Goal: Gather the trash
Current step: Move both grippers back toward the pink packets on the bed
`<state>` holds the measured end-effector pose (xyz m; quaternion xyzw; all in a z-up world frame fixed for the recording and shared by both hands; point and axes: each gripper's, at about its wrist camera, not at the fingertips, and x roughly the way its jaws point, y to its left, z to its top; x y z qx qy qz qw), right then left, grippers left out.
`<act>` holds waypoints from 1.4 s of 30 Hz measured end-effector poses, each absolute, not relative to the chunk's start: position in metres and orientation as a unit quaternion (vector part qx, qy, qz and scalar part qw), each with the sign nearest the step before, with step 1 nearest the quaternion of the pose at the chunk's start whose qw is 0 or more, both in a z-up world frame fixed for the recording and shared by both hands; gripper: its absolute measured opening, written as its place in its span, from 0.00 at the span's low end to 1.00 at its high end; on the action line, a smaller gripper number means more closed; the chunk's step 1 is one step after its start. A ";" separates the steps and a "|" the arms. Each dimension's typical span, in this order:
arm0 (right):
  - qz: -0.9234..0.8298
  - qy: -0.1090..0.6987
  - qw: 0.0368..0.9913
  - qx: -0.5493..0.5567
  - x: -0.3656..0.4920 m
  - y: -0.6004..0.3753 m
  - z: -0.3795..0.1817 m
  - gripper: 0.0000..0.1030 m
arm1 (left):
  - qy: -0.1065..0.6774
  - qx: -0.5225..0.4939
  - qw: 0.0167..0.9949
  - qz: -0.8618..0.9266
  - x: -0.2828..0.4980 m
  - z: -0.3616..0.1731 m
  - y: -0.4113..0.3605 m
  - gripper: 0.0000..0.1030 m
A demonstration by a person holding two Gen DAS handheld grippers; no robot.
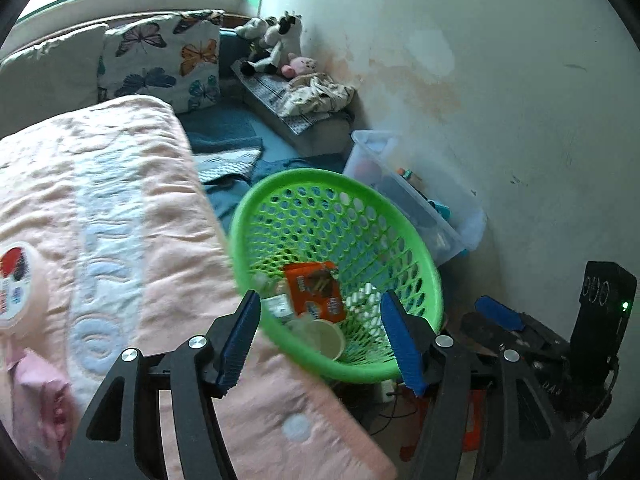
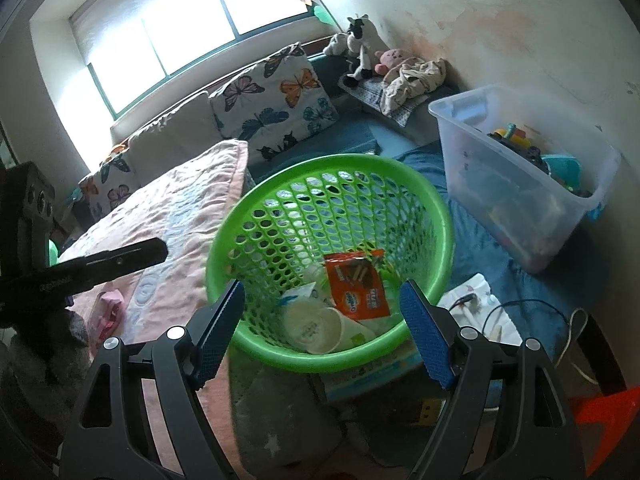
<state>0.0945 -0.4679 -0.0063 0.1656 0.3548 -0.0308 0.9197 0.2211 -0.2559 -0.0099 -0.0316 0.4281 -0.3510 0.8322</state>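
Observation:
A green mesh basket (image 1: 404, 248) (image 2: 436, 216) stands beside the pink blanket (image 1: 120, 208). It holds an orange snack wrapper (image 1: 316, 288) (image 2: 356, 288), a white cup (image 1: 326, 338) (image 2: 316, 326) and a small clear bottle (image 1: 276, 304). My left gripper (image 1: 322, 340) hovers over the basket's near rim, open, with nothing between its pads. My right gripper (image 2: 324, 328) is open too, above the same rim and empty; its blue-padded finger (image 1: 500, 316) shows at the right of the left wrist view. A round red-labelled tub (image 1: 16, 284) lies on the blanket.
A clear plastic bin of toys (image 1: 460, 232) (image 2: 520, 200) stands against the wall behind the basket. A butterfly pillow (image 2: 276, 104) and plush toys (image 2: 360, 52) sit further back. A pink wrapper (image 2: 108, 312) lies on the blanket. Cables (image 2: 520, 312) trail near the basket.

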 end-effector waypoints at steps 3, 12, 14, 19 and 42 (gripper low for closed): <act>-0.022 0.354 0.921 0.162 0.096 -0.460 -0.003 0.78 | 0.421 -0.028 0.842 -0.335 0.215 -0.007 -0.236 0.58; 0.007 0.356 0.923 0.148 0.103 -0.425 0.001 0.78 | 0.408 -0.018 0.870 -0.275 0.208 -0.012 -0.169 0.64; 0.014 0.358 0.922 0.145 0.106 -0.417 0.001 0.78 | 0.408 -0.023 0.875 -0.259 0.210 -0.015 -0.151 0.64; 0.032 0.360 0.923 0.134 0.112 -0.397 0.005 0.79 | 0.406 -0.021 0.885 -0.227 0.209 -0.021 -0.113 0.71; 0.094 0.382 0.914 0.096 0.141 -0.320 0.000 0.80 | 0.447 0.045 0.870 -0.202 0.221 -0.074 -0.070 0.75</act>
